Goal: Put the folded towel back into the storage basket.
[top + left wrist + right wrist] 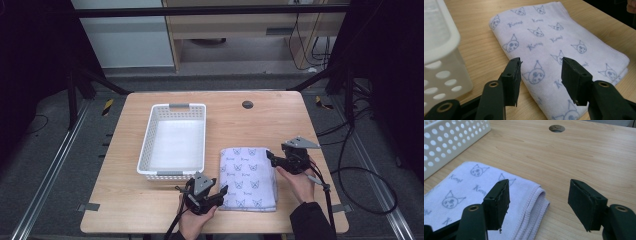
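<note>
**Pre-grasp on the folded towel, nothing gripped yet**

Towel (248, 178) lies flat and folded on the counter (280, 120), just right of the white basket (173, 141), apart from it. Basket looks empty.

Left gripper (216, 192) sits at the towel's near left corner. In the left gripper view its jaws stand wide apart over the cloth's near edge, holding nothing; can't tell if the tips touch the fabric.

Right gripper (272, 157) is at the towel's far right edge. In the right gripper view the jaws are spread wide and empty, straddling the stitched corner (537, 195): one jaw over the cloth, the other over bare wood.

Step, as I read it: both hands lined up for a two-point pick of the towel, probably bound for the basket.

Next move calls for:
- drop each lower jaw to the counter so it slides under all the folded layers, not just the top one
- close both together
- lift level so the fold holds

Risk: pinching the top layer alone, so the stack opens up.
</note>
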Demonstrator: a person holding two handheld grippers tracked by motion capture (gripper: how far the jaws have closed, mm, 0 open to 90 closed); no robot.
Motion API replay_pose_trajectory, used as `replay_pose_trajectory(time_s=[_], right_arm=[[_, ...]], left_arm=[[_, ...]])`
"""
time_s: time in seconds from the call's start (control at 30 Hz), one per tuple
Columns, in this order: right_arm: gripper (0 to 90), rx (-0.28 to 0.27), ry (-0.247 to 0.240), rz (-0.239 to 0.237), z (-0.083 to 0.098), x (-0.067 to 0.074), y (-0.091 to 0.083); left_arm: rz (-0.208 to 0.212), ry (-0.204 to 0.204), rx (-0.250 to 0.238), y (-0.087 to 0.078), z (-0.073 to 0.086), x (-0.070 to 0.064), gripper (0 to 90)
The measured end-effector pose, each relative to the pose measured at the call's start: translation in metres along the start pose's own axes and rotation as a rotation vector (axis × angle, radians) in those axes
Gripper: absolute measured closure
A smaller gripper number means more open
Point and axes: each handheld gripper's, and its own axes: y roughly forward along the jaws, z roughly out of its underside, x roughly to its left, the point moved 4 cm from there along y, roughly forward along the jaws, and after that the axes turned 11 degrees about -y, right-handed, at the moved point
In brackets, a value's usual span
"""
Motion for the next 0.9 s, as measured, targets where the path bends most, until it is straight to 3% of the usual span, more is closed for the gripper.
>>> replay_pose_trajectory(time_s=[0.27, 0.57, 0.9], right_arm=[[35.4, 0.028, 0.028, -0.025, 0.012, 0.002, 0.012], [37.4, 0.066, 0.013, -0.031, 0.020, 0.005, 0.024], [40.5, 0.097, 0.053, -0.054, 0.031, 0.002, 0.030]], left_arm=[[-0.029, 0.010, 0.040, 0.010, 0.008, 0.004, 47.7], [-0.035, -0.003, 0.072, 0.020, 0.015, 0.007, 46.0], [-0.049, -0.009, 0.096, 0.025, 0.018, 0.009, 42.4]])
